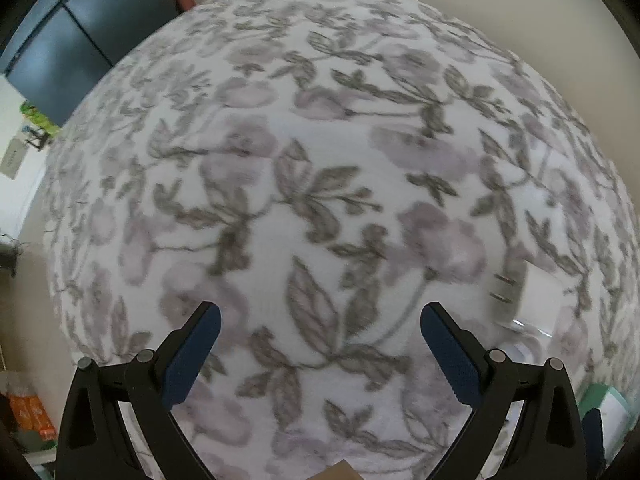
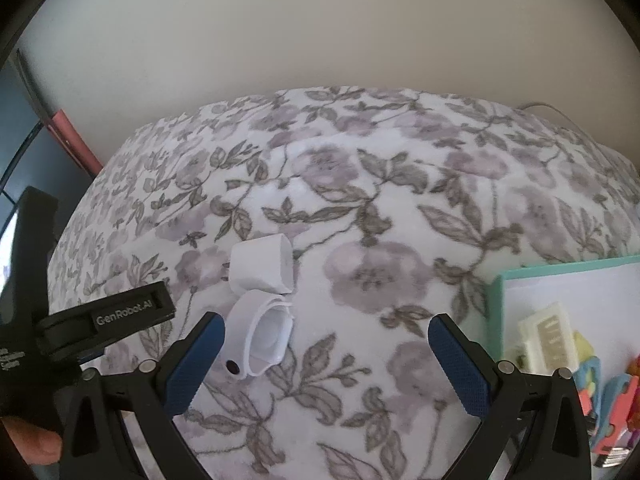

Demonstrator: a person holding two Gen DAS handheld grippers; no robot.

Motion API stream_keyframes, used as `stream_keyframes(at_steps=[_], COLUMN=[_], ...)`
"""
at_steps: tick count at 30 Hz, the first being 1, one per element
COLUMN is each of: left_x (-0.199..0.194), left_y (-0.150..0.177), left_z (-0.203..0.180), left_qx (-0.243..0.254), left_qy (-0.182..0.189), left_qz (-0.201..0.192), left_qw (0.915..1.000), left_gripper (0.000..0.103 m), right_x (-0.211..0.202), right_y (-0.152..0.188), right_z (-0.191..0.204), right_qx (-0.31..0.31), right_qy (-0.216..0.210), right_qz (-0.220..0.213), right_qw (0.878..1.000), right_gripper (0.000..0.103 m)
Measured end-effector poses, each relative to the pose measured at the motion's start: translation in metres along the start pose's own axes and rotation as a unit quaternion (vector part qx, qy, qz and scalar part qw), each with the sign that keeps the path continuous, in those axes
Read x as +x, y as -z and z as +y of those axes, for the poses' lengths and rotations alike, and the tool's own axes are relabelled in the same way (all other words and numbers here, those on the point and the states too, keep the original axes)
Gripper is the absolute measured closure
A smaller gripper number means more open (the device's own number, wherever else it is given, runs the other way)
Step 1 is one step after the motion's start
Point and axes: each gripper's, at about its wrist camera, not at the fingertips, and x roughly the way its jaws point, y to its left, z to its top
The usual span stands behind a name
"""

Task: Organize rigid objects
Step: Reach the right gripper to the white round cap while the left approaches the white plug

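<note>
A white plastic charger-like object [image 2: 260,304] with a rounded body and a small dark hole lies on the flowered cloth [image 2: 360,220], just ahead and left of my right gripper [image 2: 326,356], which is open and empty. At the right edge sits a teal-rimmed white box [image 2: 496,292] with a cream ridged piece [image 2: 548,340] and coloured small items [image 2: 612,392] inside. My left gripper [image 1: 320,344] is open above bare cloth [image 1: 320,160]; a blurred white object [image 1: 532,300] lies to its right. The left gripper's body [image 2: 100,320] shows at left in the right wrist view.
A plain cream wall [image 2: 320,40] rises behind the cloth-covered surface. A dark cabinet [image 1: 80,40] and a pink strip [image 2: 76,140] stand at the left. Orange packets [image 1: 32,416] lie low at the left, and a green-edged box [image 1: 608,408] at lower right.
</note>
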Motion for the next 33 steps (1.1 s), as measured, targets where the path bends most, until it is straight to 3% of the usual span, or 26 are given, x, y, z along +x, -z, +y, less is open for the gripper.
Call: stream_keyframes(at_steps=[6,14,19,24,33], left_x=[0.015,0.02,0.017,0.014,0.009], left_y=[-0.003,-0.003,-0.003,-0.001,0.001], left_z=[0.03,0.05,0.051,0.047,0.032], left_qx=[-0.045,-0.059,-0.06,-0.06,-0.04], left_qy=[-0.01,-0.026,-0.021,-0.014,0.01], left_qz=[0.016,0.012,0.015,0.014,0.013], left_qw=[0.9988,0.9979,0.9979,0.998,0.9991], left_gripper=[0.003,0.003,0.003,0.003,0.003], right_x=[0.011,0.017,0.019,0.019,0.018], right_y=[0.0,0.001,0.001,0.002,0.0], right_z=[0.012,0.019,0.023,0.02,0.014], right_qx=[-0.016,-0.016,-0.02,-0.012,0.012], right_qy=[-0.007,-0.025,-0.024,-0.027,-0.074], right_qz=[0.003,-0.002,-0.002,0.0,0.013], right_qw=[1.0,1.0,1.0,1.0,0.997], right_gripper=[0.0,0.001,0.014,0.034,0.067])
